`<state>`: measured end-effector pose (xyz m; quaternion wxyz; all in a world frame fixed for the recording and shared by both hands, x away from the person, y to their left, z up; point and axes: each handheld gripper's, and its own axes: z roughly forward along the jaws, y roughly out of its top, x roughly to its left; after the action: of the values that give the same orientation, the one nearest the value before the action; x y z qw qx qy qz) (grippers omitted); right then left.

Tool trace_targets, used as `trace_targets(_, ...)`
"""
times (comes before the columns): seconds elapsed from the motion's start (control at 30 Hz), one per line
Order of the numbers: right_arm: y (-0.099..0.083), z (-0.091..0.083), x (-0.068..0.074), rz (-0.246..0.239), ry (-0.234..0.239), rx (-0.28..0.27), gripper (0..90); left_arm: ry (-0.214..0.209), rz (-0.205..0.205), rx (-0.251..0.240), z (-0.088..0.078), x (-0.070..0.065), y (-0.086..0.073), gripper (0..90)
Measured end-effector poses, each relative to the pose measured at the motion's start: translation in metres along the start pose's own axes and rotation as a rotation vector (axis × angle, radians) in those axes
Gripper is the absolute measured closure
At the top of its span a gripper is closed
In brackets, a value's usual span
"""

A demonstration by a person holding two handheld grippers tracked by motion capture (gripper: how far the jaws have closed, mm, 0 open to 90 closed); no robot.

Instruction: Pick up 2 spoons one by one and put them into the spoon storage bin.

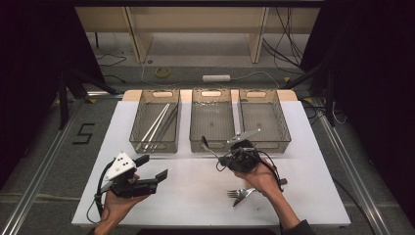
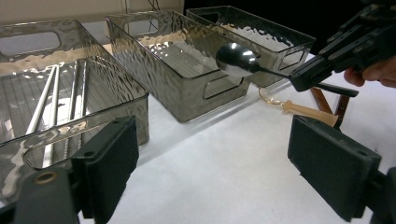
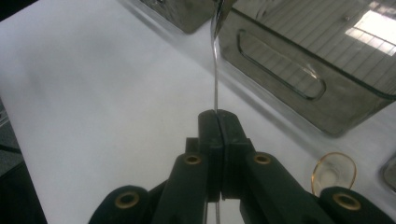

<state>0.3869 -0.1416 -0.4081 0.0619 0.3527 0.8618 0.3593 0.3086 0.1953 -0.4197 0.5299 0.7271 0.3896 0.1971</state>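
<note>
My right gripper (image 1: 224, 160) is held above the white table (image 1: 186, 196), just in front of the middle bin (image 1: 211, 120). Its jaws are shut on the thin handle of a metal spoon (image 1: 205, 144), whose bowl points left and away. In the right gripper view the spoon handle (image 3: 215, 70) rises straight out of the closed right gripper (image 3: 218, 116). My left gripper (image 1: 151, 167) rests low at the front left, open and holding nothing. In the left gripper view, its wide-apart pads (image 2: 112, 163) frame bare table, with the spoon (image 2: 236, 59) and right gripper (image 2: 322, 70) beyond.
Three clear grey bins stand in a row at the back. The left bin (image 1: 155, 122) holds long pale sticks, and the right bin (image 1: 264, 120) looks nearly bare. Forks (image 1: 242, 193) lie by the right hand. A pale-handled utensil (image 2: 308, 111) lies below the right gripper.
</note>
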Motion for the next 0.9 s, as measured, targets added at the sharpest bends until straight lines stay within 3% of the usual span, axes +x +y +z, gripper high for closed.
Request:
trace_targets(0.57, 0.019, -0.007, -0.007, 0.008, -0.025, -0.034, 90.0, -0.001, 0.001, -0.001, 0.001, -0.001, 0.0, 15.8)
trace_targets(0.9, 0.046, 0.0, -0.022, 0.029, -0.075, -0.041, 90.0, -0.004, -0.002, -0.001, 0.0, 0.0, 0.0, 15.8)
